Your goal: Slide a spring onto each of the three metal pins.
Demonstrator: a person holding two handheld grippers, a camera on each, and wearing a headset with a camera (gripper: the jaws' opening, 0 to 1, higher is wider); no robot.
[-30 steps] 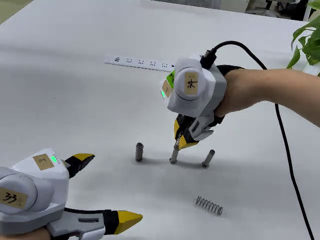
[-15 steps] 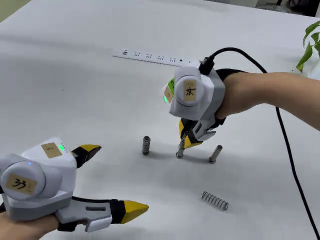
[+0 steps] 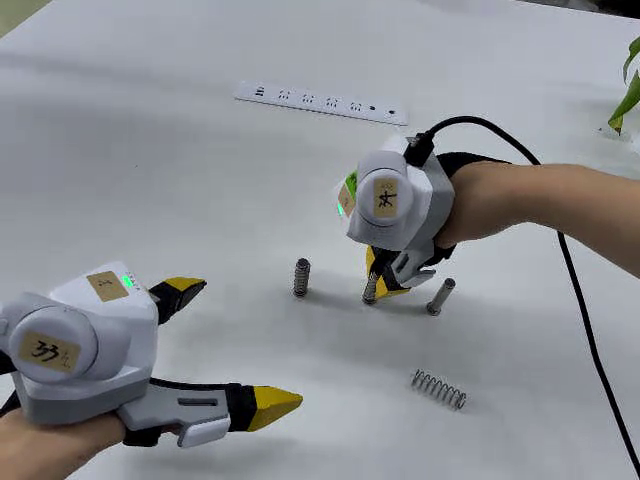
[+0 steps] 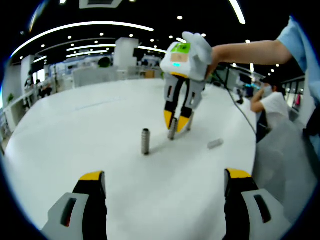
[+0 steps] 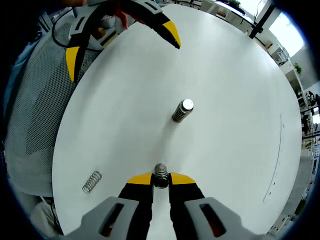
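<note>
One loose spring lay toward the near edge of the desk, probably light and roll-prone: best pinched mid-coil. Right gripper clamped another spring on the middle pin; left gripper gaped empty

"What did the left gripper look like?"

"It had a white moulded shell and black jaws tipped in yellow, with a grey insert along one jaw. A round tan label was handwritten '33'. A second tan tag sat beside a green light."

"And the right gripper?"

"It had the same white, black and yellow. Its own tan sticker carried a handwritten mark that was hard to read. A green lamp glowed on its side, and a black cable plugged into its top."

"Was anything worn?"

"A black strap wrapped the right wrist. The left gripper view showed a light blue sleeve."
</note>
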